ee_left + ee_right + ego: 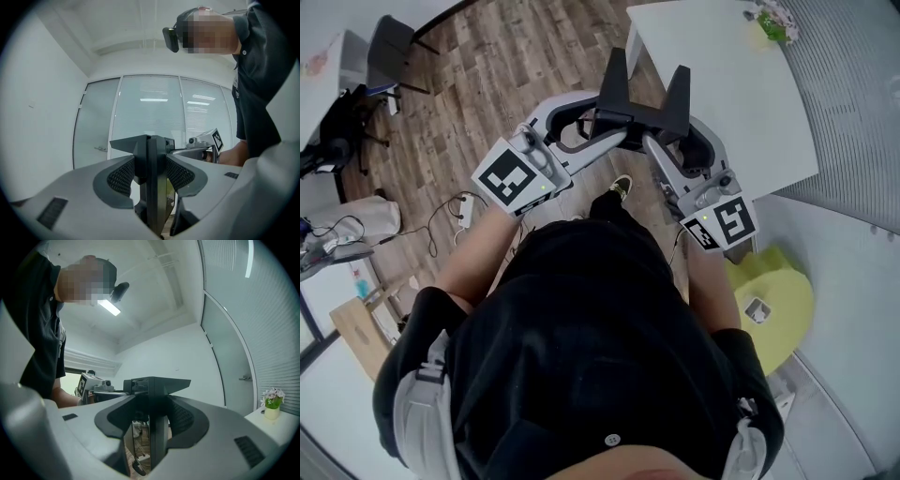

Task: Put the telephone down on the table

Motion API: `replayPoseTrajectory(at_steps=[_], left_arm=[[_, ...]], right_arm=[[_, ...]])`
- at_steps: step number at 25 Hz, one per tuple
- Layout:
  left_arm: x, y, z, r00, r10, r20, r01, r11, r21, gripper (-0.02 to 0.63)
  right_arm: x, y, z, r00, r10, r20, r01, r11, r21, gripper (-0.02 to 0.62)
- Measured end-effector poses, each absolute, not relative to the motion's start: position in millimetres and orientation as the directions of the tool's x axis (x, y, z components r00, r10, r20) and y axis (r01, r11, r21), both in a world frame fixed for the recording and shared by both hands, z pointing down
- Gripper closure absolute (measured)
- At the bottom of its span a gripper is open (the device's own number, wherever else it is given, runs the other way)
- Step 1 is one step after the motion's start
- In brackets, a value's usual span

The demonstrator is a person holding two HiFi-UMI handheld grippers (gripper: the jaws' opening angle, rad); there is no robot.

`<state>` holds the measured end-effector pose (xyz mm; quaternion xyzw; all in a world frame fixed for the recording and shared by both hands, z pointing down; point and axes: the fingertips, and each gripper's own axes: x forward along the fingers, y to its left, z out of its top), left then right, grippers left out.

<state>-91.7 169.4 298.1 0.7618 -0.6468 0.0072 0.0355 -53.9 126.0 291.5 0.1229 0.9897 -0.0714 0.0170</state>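
A black telephone (642, 105) with two upright horns hangs in the air over the wooden floor, close to the near corner of the white table (722, 89). My left gripper (605, 131) clamps it from the left, and my right gripper (670, 141) clamps it from the right. In the left gripper view a black part of the telephone (152, 150) stands between the ribbed pads of that gripper (151, 176), and both pads press on it. The right gripper view shows the same: the telephone (157, 385) is squeezed in the gripper (157, 420). Its underside is hidden.
A small potted plant (773, 19) stands at the table's far edge. A yellow-green seat (773, 300) is by my right arm. A black chair (394, 42) and cables (455, 211) are on the floor to the left. Glass partitions (150, 112) close off the room.
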Motion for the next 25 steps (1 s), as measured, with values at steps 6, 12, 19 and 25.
replayPoseTrajectory(at_steps=[6,12,19,25], left_arm=[[-110.4,86.8,304.5,0.166,-0.984,0.068,-0.985,-0.162,0.052,0.390],[-111.6,61.5,301.7,0.213,-0.975,0.066,-0.977,-0.211,0.044,0.390],[-113.2,37.7,294.9,0.303,-0.952,0.050,-0.953,-0.302,0.040,0.390],[-119.5,-37.4,314.2,0.427,-0.902,0.068,-0.904,-0.423,0.066,0.390]], right_arm=[[-72.0,43.7,299.4,-0.971,0.232,-0.055,0.238,0.959,-0.156,0.376],[-72.2,19.1,294.5,-0.980,0.190,-0.055,0.197,0.969,-0.149,0.376],[-69.7,-0.6,287.5,-0.994,0.092,-0.053,0.099,0.984,-0.146,0.376],[-71.8,-70.0,307.0,-0.999,-0.038,-0.029,-0.032,0.984,-0.175,0.376]])
